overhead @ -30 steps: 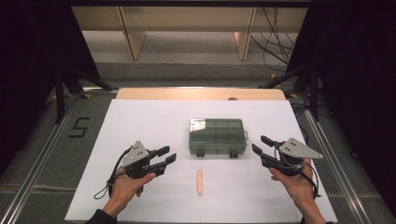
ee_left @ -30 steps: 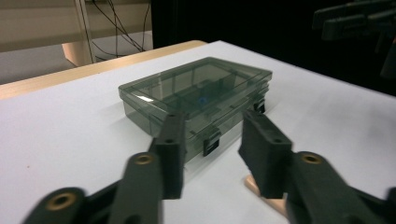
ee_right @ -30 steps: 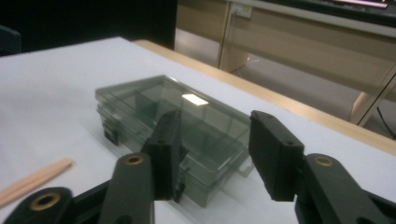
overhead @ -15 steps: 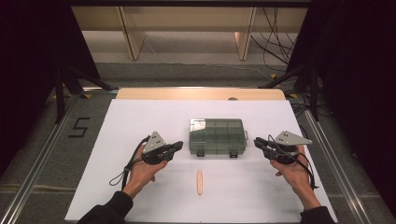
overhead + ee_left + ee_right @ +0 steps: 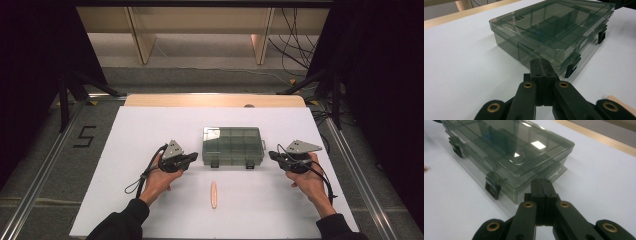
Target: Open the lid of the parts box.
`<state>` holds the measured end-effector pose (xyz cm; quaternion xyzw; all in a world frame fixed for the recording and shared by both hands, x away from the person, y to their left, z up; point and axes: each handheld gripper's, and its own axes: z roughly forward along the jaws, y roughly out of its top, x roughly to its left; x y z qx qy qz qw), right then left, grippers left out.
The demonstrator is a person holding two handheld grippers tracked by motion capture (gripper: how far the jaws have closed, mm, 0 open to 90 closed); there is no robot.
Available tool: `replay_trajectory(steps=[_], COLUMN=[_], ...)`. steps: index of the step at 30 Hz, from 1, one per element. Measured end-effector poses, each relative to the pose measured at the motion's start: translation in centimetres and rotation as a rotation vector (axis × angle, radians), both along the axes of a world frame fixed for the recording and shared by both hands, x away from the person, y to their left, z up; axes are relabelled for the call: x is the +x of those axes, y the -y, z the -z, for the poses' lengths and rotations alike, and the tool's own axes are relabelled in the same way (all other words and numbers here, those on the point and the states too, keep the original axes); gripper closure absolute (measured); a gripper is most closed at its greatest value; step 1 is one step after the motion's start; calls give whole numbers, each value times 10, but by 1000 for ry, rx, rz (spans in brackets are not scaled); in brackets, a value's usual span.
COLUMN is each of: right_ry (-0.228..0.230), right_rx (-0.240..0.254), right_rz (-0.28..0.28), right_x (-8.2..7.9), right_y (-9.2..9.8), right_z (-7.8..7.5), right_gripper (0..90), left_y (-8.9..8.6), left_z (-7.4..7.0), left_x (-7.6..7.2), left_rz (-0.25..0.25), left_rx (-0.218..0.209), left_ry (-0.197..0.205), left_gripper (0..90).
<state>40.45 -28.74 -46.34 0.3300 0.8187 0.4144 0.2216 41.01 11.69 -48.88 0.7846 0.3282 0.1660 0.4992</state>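
Observation:
A smoky see-through compartment box [image 5: 232, 146] lies lid-down on the white table, its two black latches facing me. My left gripper [image 5: 194, 157] rests just left of the box, shut and empty, its tips close to the box's near left corner [image 5: 541, 63]. Mirroring it on the right, my right gripper [image 5: 271, 155] has just closed with nothing between its jaws, its tips close to the box's near right corner [image 5: 541, 182]. A peach-coloured stick [image 5: 214, 194] lies in front of the box, midway between my hands.
The white table top [image 5: 150, 130] ends in a wooden strip [image 5: 215, 100] at the far edge. A black "5" [image 5: 84, 136] marks the floor at left. Metal rails run along both sides, and cables [image 5: 295, 35] hang at the back right.
Both grippers moved inward toward the box and sank to the table. Their jaws, open a second ago, have closed on nothing.

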Motion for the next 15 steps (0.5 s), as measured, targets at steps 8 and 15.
replay_trajectory(steps=[8,15], right_ry=[-33,-43], right_rx=[-39,-44], right_rz=[-31,-48], right_x=[4,5], right_y=[-6,-11], right_z=[8,10], right_gripper=[900,900], left_y=[5,9], left_z=[3,3], left_x=[1,1], left_rz=[33,42], left_rx=[20,22], left_ry=[-5,-11], left_gripper=[899,898])
